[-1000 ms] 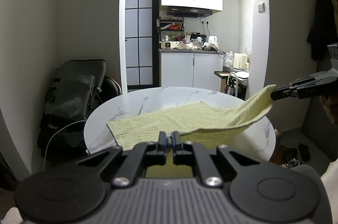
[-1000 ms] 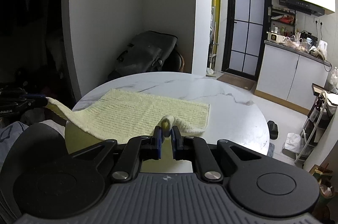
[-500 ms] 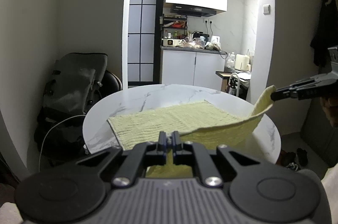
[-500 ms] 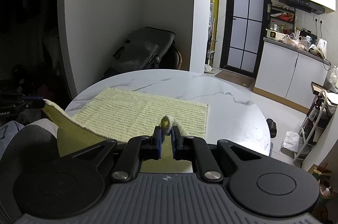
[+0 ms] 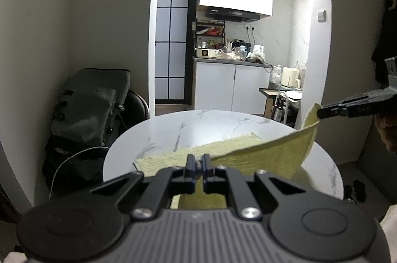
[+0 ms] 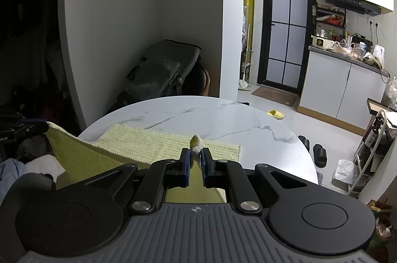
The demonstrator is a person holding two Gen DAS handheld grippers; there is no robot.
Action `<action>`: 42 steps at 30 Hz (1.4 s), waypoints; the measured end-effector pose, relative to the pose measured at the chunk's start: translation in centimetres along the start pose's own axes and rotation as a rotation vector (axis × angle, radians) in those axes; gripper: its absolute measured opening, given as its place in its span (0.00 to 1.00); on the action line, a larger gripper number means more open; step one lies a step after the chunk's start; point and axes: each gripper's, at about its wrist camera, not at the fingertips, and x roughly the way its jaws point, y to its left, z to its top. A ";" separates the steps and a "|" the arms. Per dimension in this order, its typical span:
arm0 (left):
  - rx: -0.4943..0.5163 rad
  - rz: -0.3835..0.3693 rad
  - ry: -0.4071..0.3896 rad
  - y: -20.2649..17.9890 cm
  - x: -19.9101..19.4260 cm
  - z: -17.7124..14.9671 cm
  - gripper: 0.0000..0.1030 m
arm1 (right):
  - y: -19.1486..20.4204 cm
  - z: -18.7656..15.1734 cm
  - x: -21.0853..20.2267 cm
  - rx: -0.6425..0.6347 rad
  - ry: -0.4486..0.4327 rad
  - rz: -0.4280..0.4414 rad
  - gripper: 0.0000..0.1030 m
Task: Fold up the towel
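A pale yellow ribbed towel (image 5: 270, 151) lies partly on the round white marble table (image 5: 198, 124). Its near edge is lifted off the table and stretched between both grippers. My left gripper (image 5: 198, 159) is shut on one near corner of the towel. My right gripper (image 6: 196, 151) is shut on the other near corner, with a tuft of towel (image 6: 148, 144) sticking up between the fingers. In the left wrist view the right gripper (image 5: 322, 112) shows at the right, pinching the raised corner. In the right wrist view the left gripper (image 6: 42, 126) shows at the left edge.
A dark bag (image 5: 91, 102) rests on a chair behind the table, by the wall. A kitchen counter (image 5: 230, 59) with clutter stands beyond the archway. Slippers (image 6: 315, 149) lie on the floor right of the table. A small rack (image 6: 372, 139) stands at the far right.
Both grippers have lifted the towel's near edge higher and pulled it back toward me. Less of the towel lies flat on the table than before.
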 end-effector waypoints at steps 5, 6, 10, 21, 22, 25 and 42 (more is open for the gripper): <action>0.002 0.006 0.007 0.6 1.5 1.0 0.05 | -0.8 0.5 1.6 0.017 0.007 0.002 0.10; 0.001 0.007 0.010 0.8 1.8 1.2 0.05 | -1.0 0.7 1.9 0.020 0.009 0.003 0.10; -0.002 0.014 0.026 1.4 3.1 1.7 0.05 | -1.5 1.2 3.3 0.034 0.022 0.009 0.10; -0.020 0.043 0.054 3.5 5.6 2.2 0.04 | -2.2 2.4 6.3 0.041 0.038 0.010 0.04; -0.021 0.042 0.059 3.6 5.8 2.1 0.04 | -2.2 2.4 6.7 0.037 0.045 0.012 0.04; -0.032 0.043 0.081 4.1 6.7 1.7 0.04 | -2.2 2.0 7.9 0.035 0.078 0.009 0.04; -0.066 0.044 0.152 5.9 8.7 -0.5 0.05 | -1.4 -1.9 14.0 0.011 0.312 0.004 0.36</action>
